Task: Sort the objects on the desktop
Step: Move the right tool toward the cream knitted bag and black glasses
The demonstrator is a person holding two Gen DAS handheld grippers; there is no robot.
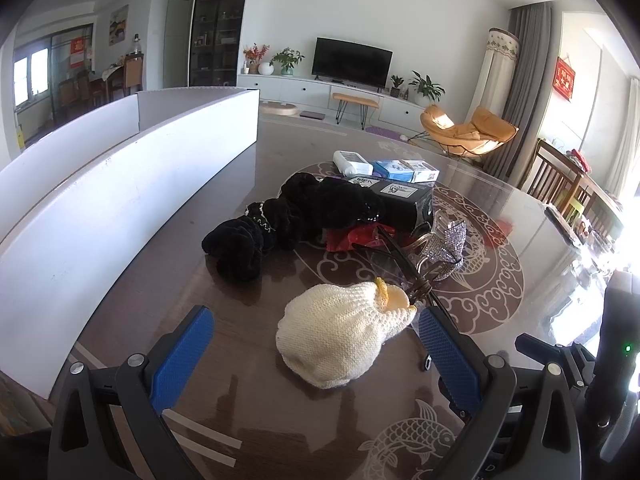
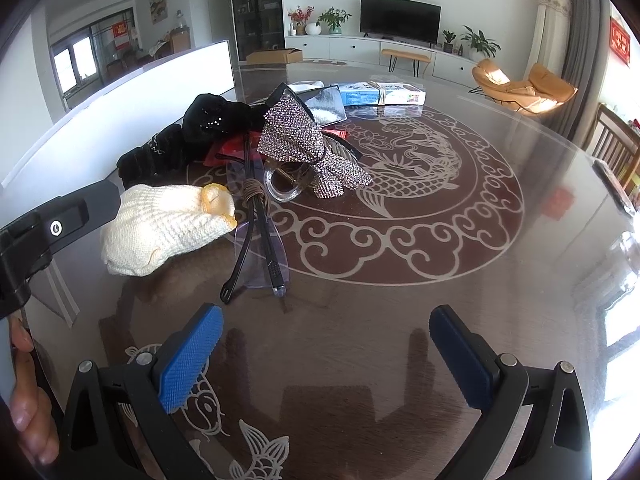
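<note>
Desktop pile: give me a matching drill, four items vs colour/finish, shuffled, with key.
Items:
1. knitted pouch
2. scrunchie
3. bow clip
4. box by the bottle

Looks:
A. black velvet
B. blue and white
C. cream yarn
D. silver rhinestones

Pairs: 1-C, 2-A, 3-D, 4-B

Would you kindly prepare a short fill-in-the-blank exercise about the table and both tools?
1. The left tool is open around the cream knitted ____.
2. The right tool holds ____.
3. The rhinestone bow lies beside the folded ____.
4. The pads of both tools are coloured ____.

Missing words: pouch; nothing; glasses; blue
</note>
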